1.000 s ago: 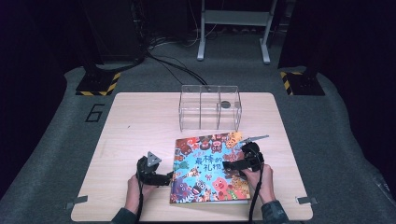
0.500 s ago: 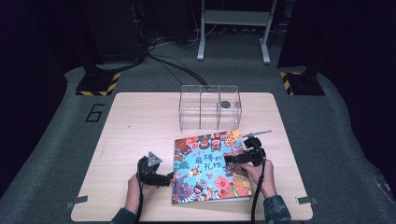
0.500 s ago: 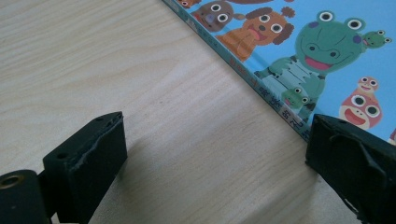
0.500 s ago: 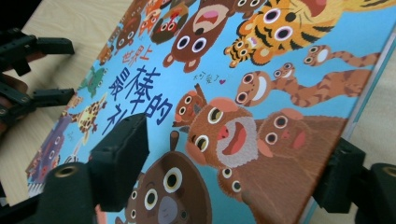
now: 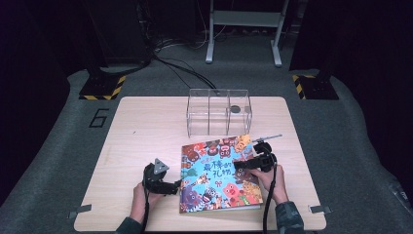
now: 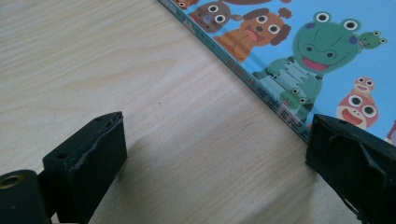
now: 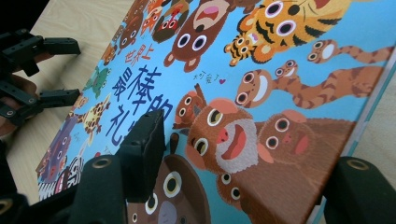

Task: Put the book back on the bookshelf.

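A picture book [image 5: 214, 178] with a blue cover full of cartoon animals lies flat on the front of the wooden table [image 5: 146, 126]. My left gripper [image 5: 175, 187] rests on the table at the book's left edge, pointing at it. In the left gripper view its jaws [image 6: 215, 158] stand wide open on bare wood, with the book's spine [image 6: 261, 88] running diagonally just ahead. My right gripper [image 5: 239, 165] lies over the book's right side, pointing left. It is open [image 7: 247, 172], one jaw over the cover [image 7: 224, 84] and the other past the book's right edge.
A clear plastic box [image 5: 219, 112] with compartments stands behind the book, a dark round object [image 5: 235, 108] inside it. A thin grey stick [image 5: 267, 137] lies by the book's far right corner. The left gripper [image 7: 46, 70] appears beyond the book in the right gripper view.
My right gripper has turned from the book's right edge to point left over the cover. The left gripper and the book have stayed put.
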A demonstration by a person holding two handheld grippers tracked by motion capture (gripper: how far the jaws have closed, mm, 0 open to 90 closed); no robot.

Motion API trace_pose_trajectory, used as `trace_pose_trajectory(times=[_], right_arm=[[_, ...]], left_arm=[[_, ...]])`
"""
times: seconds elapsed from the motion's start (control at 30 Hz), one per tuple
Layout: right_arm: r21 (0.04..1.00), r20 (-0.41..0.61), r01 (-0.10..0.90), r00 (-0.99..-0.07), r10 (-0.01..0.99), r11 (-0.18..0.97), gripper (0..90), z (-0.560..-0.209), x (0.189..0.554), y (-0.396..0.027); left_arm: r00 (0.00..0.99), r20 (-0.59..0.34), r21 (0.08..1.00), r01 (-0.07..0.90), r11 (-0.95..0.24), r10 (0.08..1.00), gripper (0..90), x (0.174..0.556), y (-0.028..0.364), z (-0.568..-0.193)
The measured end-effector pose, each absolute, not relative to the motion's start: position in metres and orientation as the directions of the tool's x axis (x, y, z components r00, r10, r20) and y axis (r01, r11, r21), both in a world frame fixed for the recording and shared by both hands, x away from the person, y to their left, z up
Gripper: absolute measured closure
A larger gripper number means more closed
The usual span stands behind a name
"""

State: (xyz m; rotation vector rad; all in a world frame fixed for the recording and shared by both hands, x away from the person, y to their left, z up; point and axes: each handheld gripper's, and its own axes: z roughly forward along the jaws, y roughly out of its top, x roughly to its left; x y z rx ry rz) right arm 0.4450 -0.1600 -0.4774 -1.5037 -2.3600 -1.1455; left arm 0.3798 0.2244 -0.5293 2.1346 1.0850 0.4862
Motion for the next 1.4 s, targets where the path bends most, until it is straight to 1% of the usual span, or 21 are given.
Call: trace_pose_trajectory(times=[0.3,0.5,0.6,0.67,0.7,0.73,0.77,0.8,0.83,0.87,0.9,0.97,1.03,1.07,1.13,1.23,1.4], right_arm=[[0.549,0.483,0.808,-0.517,0.707,0.215,43.5,-0.476,0.442,-0.164],[0.585,0.469,0.780,-0.548,0.693,0.221,45.4,-0.474,0.437,-0.166],[0.614,0.456,0.756,-0.574,0.680,0.226,46.9,-0.471,0.434,-0.167],[0.631,0.446,0.741,-0.588,0.675,0.229,47.5,-0.468,0.431,-0.166],[0.642,0.438,0.731,-0.598,0.671,0.232,47.8,-0.466,0.429,-0.166],[0.664,0.421,0.708,-0.620,0.663,0.241,48.1,-0.466,0.429,-0.167],[0.665,0.422,0.707,-0.621,0.661,0.240,48.5,-0.464,0.427,-0.166],[0.677,0.410,0.694,-0.633,0.657,0.246,48.9,-0.464,0.427,-0.167],[0.676,0.414,0.695,-0.632,0.655,0.244,49.3,-0.462,0.425,-0.167],[0.686,0.408,0.685,-0.642,0.649,0.246,49.5,-0.460,0.423,-0.167],[0.690,0.400,0.679,-0.646,0.650,0.250,49.6,-0.458,0.422,-0.166],[0.696,0.389,0.671,-0.653,0.650,0.256,49.7,-0.457,0.420,-0.166],[0.697,0.389,0.670,-0.654,0.649,0.257,49.8,-0.456,0.419,-0.166],[0.700,0.386,0.665,-0.658,0.647,0.259,49.8,-0.456,0.418,-0.166],[0.704,0.376,0.659,-0.663,0.648,0.266,49.8,-0.455,0.417,-0.166],[0.712,0.369,0.650,-0.668,0.646,0.266,49.8,-0.453,0.415,-0.165],[0.736,0.334,0.618,-0.688,0.644,0.278,49.8,-0.451,0.412,-0.165]], left_arm=[[0.581,0.009,0.732,0.551,-0.401,0.814,4.6,0.380,0.225,-0.530],[0.584,-0.015,0.733,0.559,-0.388,0.811,4.3,0.380,0.225,-0.530],[0.589,-0.034,0.737,0.561,-0.378,0.807,4.1,0.381,0.227,-0.530],[0.579,-0.054,0.748,0.563,-0.351,0.813,4.1,0.381,0.228,-0.530],[0.586,-0.066,0.739,0.573,-0.356,0.807,4.0,0.381,0.229,-0.529],[0.583,-0.068,0.752,0.563,-0.342,0.810,3.6,0.381,0.228,-0.531],[0.584,-0.069,0.751,0.564,-0.344,0.809,3.4,0.381,0.228,-0.531],[0.600,-0.063,0.731,0.572,-0.373,0.797,3.0,0.382,0.230,-0.529],[0.592,-0.060,0.741,0.565,-0.361,0.803,1.9,0.382,0.228,-0.530],[0.601,-0.054,0.736,0.564,-0.375,0.798,1.1,0.382,0.228,-0.530],[0.587,-0.076,0.740,0.575,-0.350,0.806,0.0,0.382,0.226,-0.530],[0.597,-0.065,0.730,0.575,-0.370,0.799,0.0,0.383,0.227,-0.529],[0.595,-0.072,0.734,0.575,-0.362,0.800,0.0,0.384,0.227,-0.529],[0.592,-0.090,0.734,0.583,-0.348,0.801,0.0,0.384,0.226,-0.529],[0.602,-0.095,0.726,0.587,-0.359,0.793,0.0,0.385,0.227,-0.528],[0.603,-0.122,0.725,0.597,-0.345,0.788,0.0,0.387,0.229,-0.526],[0.601,-0.141,0.728,0.601,-0.329,0.787,0.0,0.388,0.229,-0.524]])
